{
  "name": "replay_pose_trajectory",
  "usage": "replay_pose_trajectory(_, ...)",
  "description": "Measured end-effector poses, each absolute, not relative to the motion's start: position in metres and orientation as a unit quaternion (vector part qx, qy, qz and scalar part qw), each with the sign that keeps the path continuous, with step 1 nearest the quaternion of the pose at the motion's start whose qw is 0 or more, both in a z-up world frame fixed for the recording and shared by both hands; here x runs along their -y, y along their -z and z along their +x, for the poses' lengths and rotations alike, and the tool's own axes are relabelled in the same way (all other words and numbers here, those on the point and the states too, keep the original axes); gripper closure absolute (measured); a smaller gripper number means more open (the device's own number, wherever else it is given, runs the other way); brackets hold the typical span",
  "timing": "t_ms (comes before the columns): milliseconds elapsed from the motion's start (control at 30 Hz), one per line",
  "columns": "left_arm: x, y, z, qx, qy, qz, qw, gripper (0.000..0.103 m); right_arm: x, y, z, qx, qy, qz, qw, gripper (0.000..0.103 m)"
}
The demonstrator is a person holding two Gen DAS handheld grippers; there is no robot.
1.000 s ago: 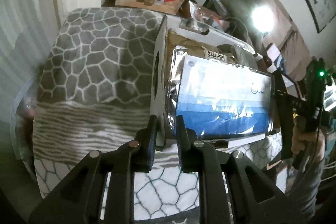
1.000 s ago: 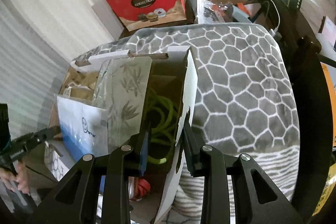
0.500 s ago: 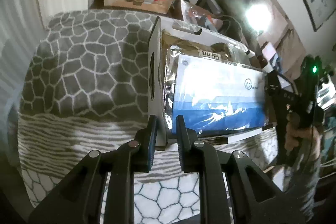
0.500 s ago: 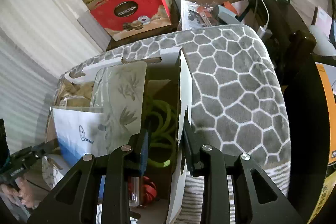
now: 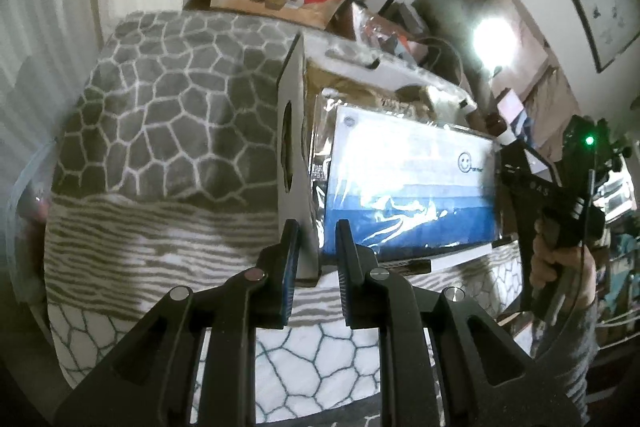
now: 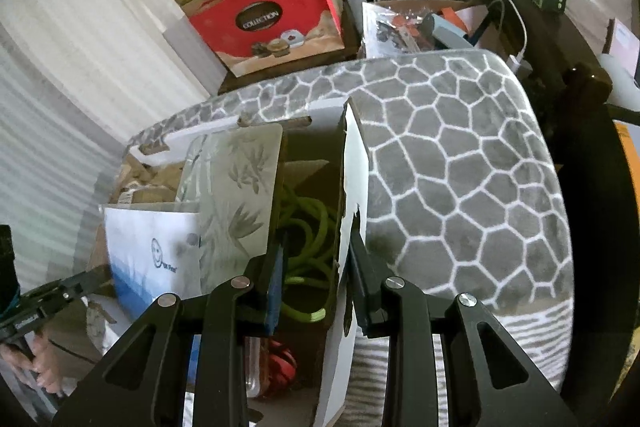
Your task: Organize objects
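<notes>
I have both grippers on a white cardboard box (image 5: 298, 163) that sits on a surface covered with a grey blanket (image 5: 168, 115) patterned in white cells; what lies under the blanket I cannot tell. The box stands towards the middle of that blanket, with the cell pattern showing on both sides of it and striped fabric along the near edge.

My left gripper (image 5: 314, 255) straddles the box's left end wall, a panel with a hand slot cut through it, and its jaws are clenched on that wall near the bottom corner. My right gripper (image 6: 316, 269) does the same on the opposite end wall (image 6: 354, 195), one finger inside the box and one outside, jaws clamped on the cardboard. From the left wrist view I can see a hand (image 5: 560, 263) wrapped round the right gripper's handle, a green light glowing on top of it.

Inside the box, a blue and white packet (image 5: 408, 187) in clear film stands against the near long side. Beside it leans a pale board printed with grey leaves (image 6: 240, 195), and a coil of bright green hose (image 6: 308, 239) lies at the right end. Something red (image 6: 284, 363) sits low in that corner.

Beyond the blanket's far edge stands a red gift bag (image 6: 268, 23) marked "Collection".
</notes>
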State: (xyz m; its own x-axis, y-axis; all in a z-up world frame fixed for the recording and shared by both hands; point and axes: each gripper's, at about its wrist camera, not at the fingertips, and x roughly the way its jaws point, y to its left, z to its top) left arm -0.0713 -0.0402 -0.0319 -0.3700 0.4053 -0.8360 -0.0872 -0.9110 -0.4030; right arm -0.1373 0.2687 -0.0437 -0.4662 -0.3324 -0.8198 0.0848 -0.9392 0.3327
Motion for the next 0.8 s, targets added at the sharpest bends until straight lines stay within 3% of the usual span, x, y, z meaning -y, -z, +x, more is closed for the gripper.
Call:
replay_pose_trajectory(433,0.032,0.032,-0.069,0.106,-0.826,-0.533,0.148,0.087,-0.272,0.045,-0.138,0.140,0.849,0.497,0.115,0.072)
replay_pose_trajectory(533,0.032,0.025,-0.064,0.095,-0.835,-0.524,0.137,0.067,-0.273,0.039,-0.126,0.116,0.860,0.489,0.092,0.053)
replay_pose_trajectory(800,0.015,0.000,-0.038,0.041,-0.874,-0.468,0.125,0.034,-0.270,0.003,-0.076,0.068,0.891,0.443,0.065,0.040)
